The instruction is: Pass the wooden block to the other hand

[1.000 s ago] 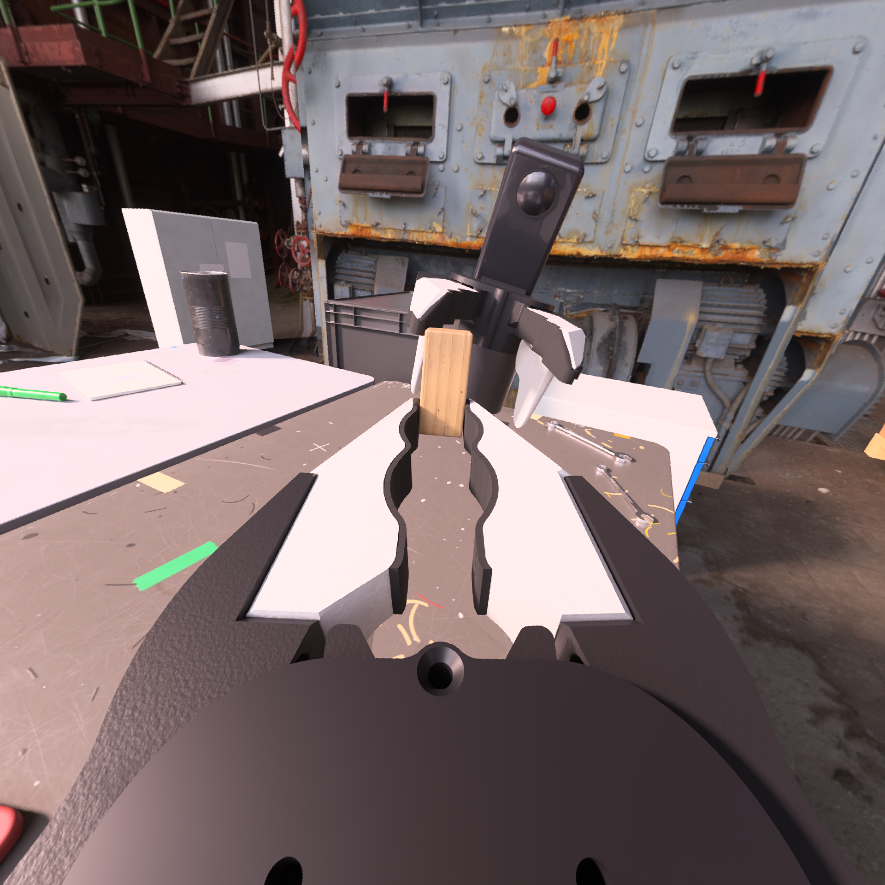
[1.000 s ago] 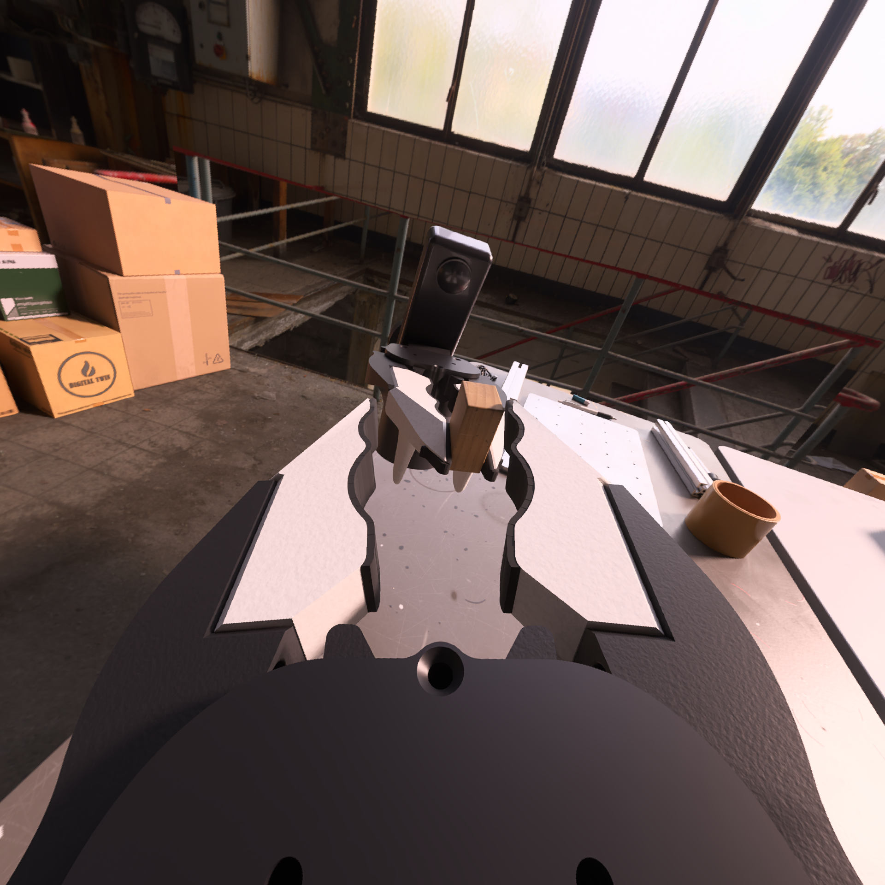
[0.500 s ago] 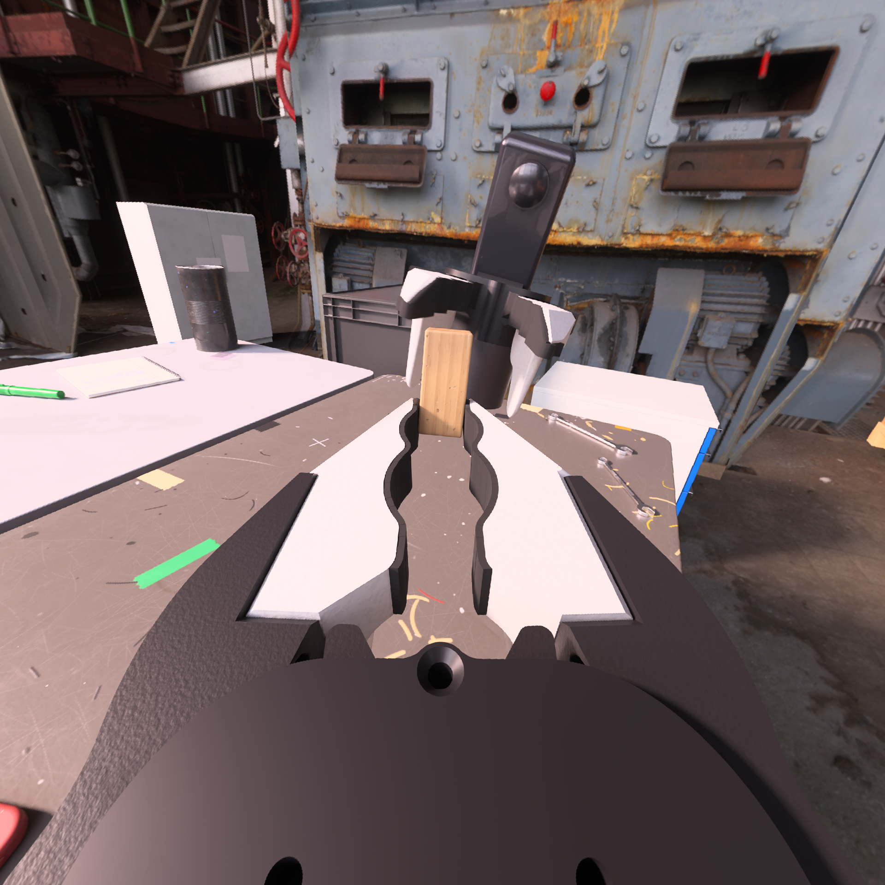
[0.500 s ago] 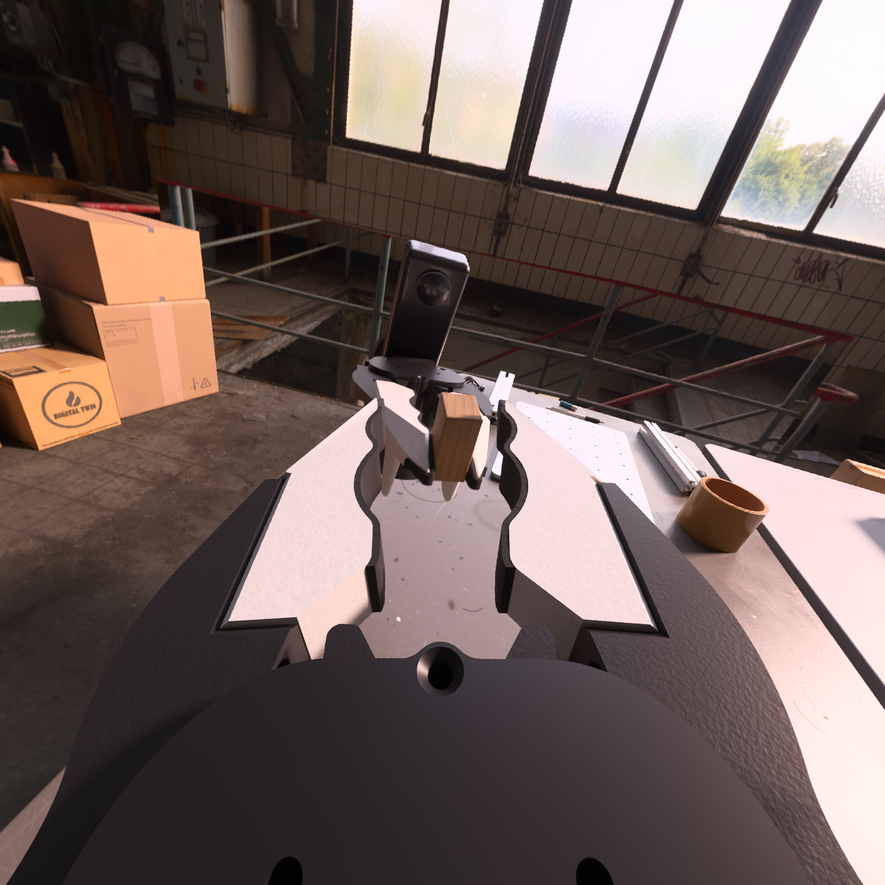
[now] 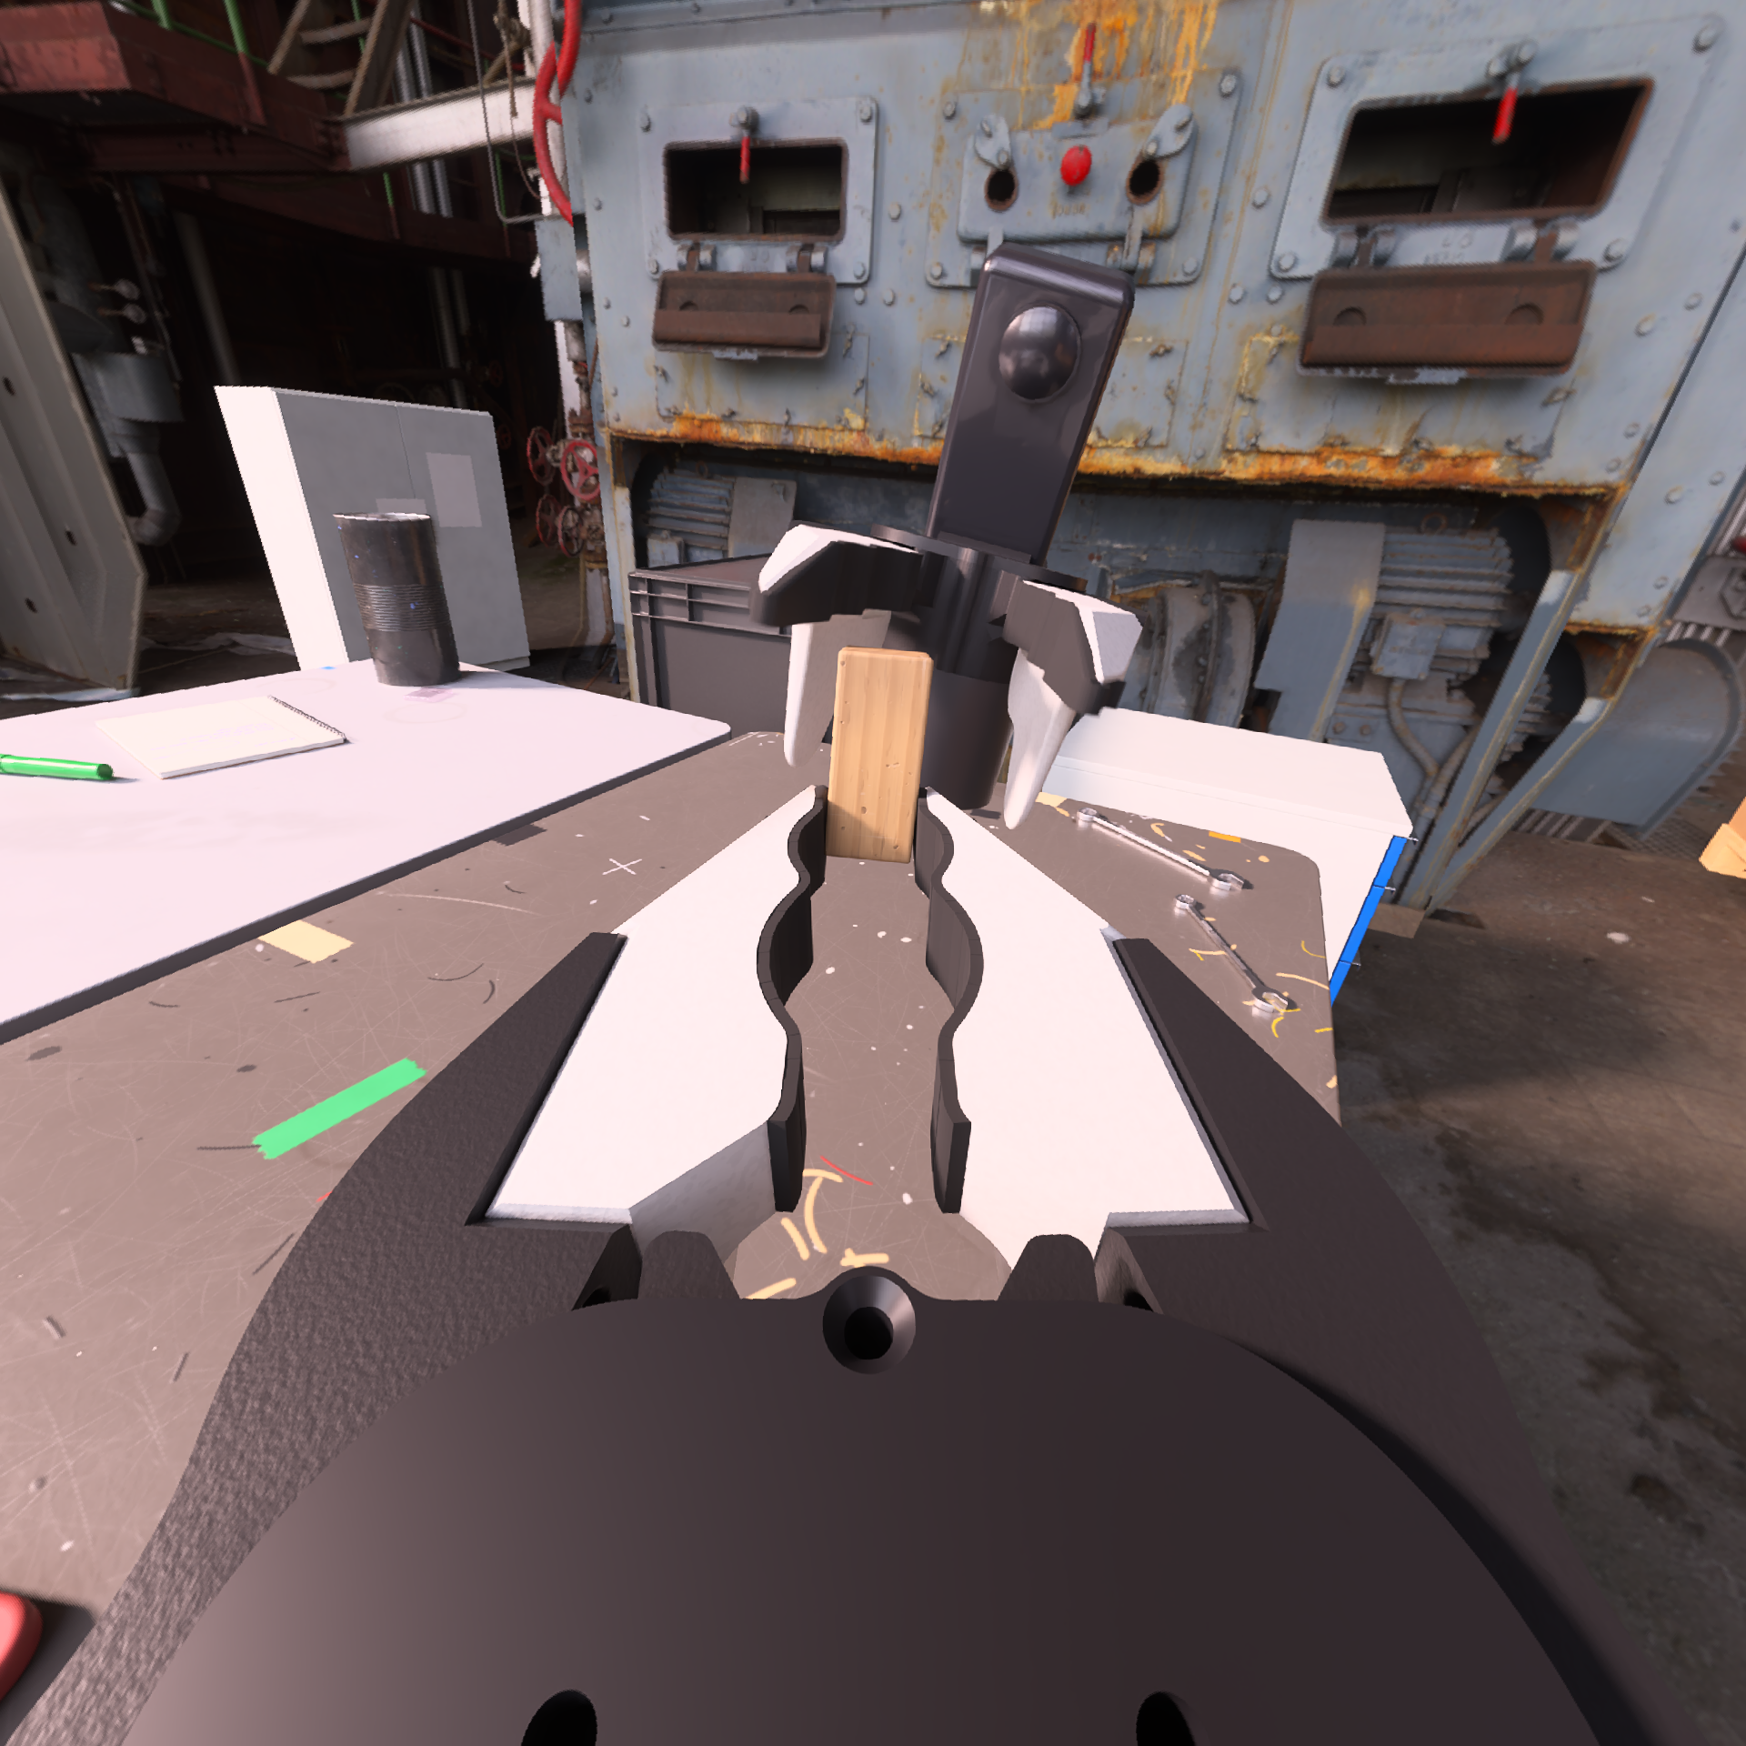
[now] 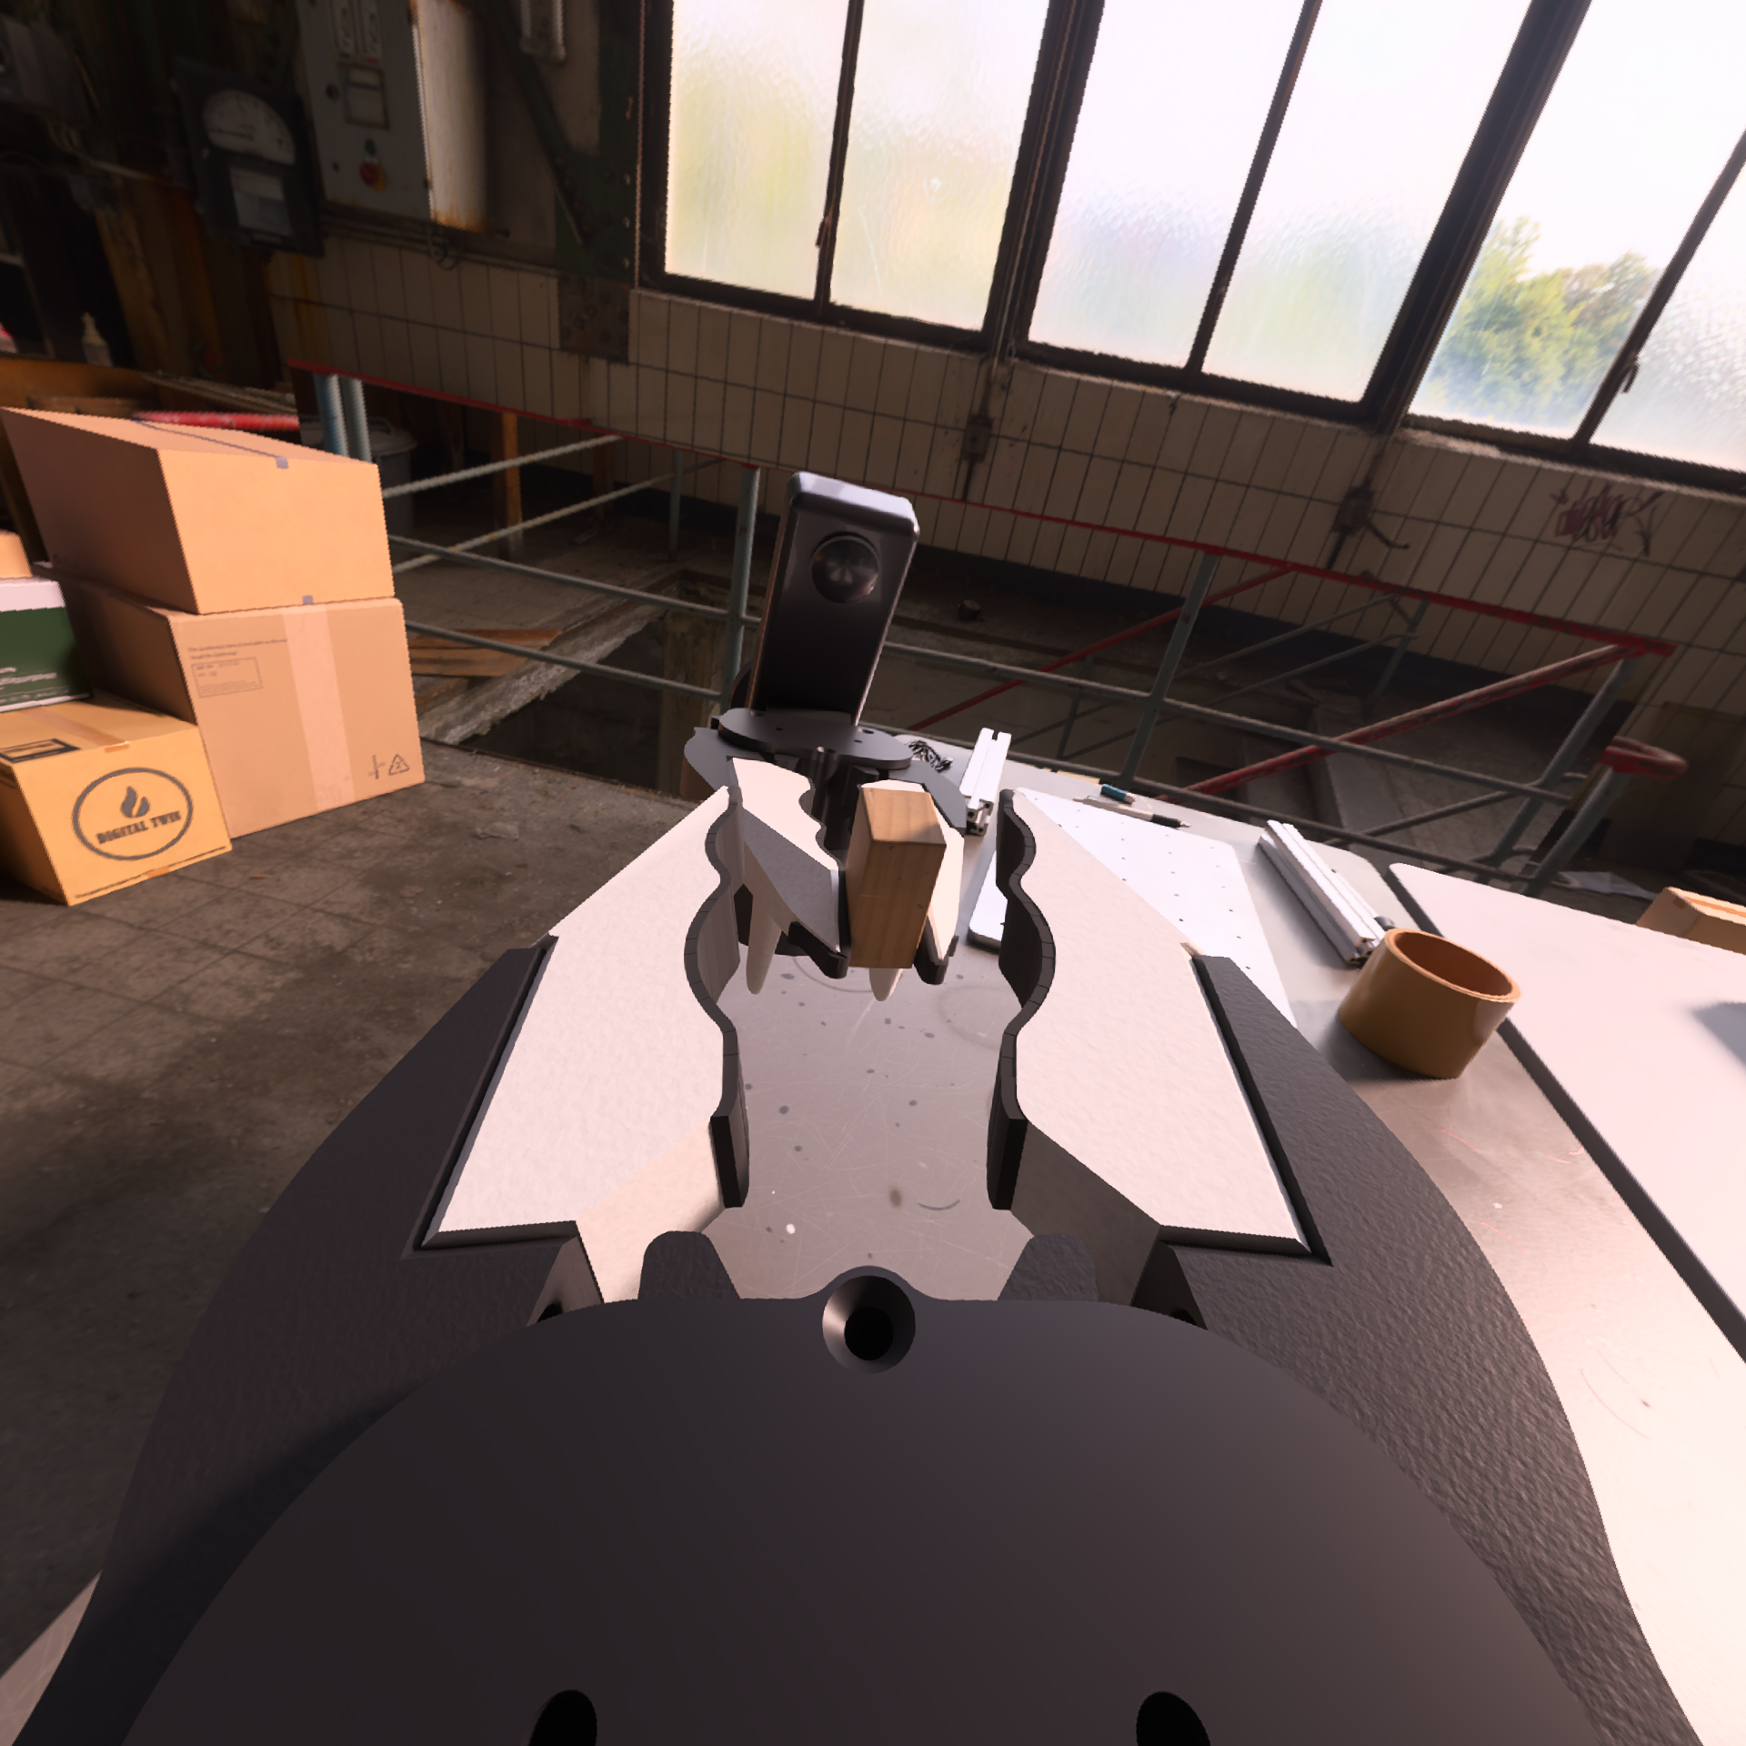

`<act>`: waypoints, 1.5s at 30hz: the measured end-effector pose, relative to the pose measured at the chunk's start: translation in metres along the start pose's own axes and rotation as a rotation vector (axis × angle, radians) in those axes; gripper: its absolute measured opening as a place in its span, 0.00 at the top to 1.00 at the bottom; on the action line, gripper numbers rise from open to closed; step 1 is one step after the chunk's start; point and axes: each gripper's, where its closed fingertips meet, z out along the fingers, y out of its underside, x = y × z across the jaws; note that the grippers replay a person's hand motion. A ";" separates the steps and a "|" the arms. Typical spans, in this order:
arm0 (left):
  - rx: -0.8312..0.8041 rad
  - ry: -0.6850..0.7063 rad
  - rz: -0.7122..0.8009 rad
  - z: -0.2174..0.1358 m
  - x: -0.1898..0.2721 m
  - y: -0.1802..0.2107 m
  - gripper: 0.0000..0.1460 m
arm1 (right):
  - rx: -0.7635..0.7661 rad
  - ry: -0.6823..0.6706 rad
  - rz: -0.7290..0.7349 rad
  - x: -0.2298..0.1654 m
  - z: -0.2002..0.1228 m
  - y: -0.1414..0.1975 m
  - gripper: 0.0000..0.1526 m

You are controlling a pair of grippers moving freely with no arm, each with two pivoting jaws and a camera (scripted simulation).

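Rusty grey machinery fills the wall behind the scarred bench [image 5: 283,992], where a green tape strip [image 5: 338,1121] and two wrenches [image 5: 1157,848] lie either side of the left gripper's [image 5: 867,831] jaws. That gripper is clenched on the block [image 5: 877,754], whose lower end sits pinched between its fingertips [image 5: 803,831] while the rest stands upright above them. Beyond the block hangs the right gripper [image 5: 898,784], fingers [image 5: 1035,746] pointing down and spread wide, one to each side of the block and neither touching it. A second ago those fingers sat closer in around the block's top; since then the right gripper has drawn back a little and the gap has grown.

From the right gripper's [image 6: 864,831] own side, its jaws are released with nothing between them, and the block [image 6: 893,879] shows ahead of its tips, held tilted in the left gripper [image 6: 822,964]. A cardboard tube [image 6: 1427,1001] rests to the right of the jaws, boxes [image 6: 208,605] stacked far off to the left. Earlier the block sat nearer these tips.
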 end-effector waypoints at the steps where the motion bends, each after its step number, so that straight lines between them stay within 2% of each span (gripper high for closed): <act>1: -0.003 0.001 0.004 0.001 0.001 0.001 0.88 | -0.009 -0.009 0.001 -0.002 0.002 0.002 0.63; 9: 0.021 -0.023 -0.014 -0.005 -0.007 -0.004 0.88 | -0.026 -0.011 -0.015 0.000 -0.002 0.002 0.66; 18: 0.009 -0.026 -0.008 -0.003 -0.006 -0.001 0.88 | -0.011 -0.022 0.011 -0.005 0.003 0.001 0.62; 22: 0.029 -0.028 -0.028 -0.007 -0.010 -0.004 0.88 | 0.009 -0.035 0.033 0.000 -0.004 -0.001 0.69; 28: 0.003 -0.005 -0.020 0.001 -0.003 0.002 0.88 | 0.008 -0.015 0.011 -0.002 0.004 0.004 0.62; 32: 0.011 -0.024 -0.016 -0.003 -0.007 -0.001 0.88 | -0.010 -0.025 -0.004 -0.004 0.004 0.006 0.62; 38: 0.014 -0.014 -0.031 -0.004 -0.007 -0.001 0.88 | 0.051 -0.006 0.032 0.001 0.002 -0.001 0.63; 45: 0.021 -0.028 -0.019 -0.005 -0.008 -0.004 0.88 | 0.014 -0.033 0.029 -0.004 0.003 0.002 0.63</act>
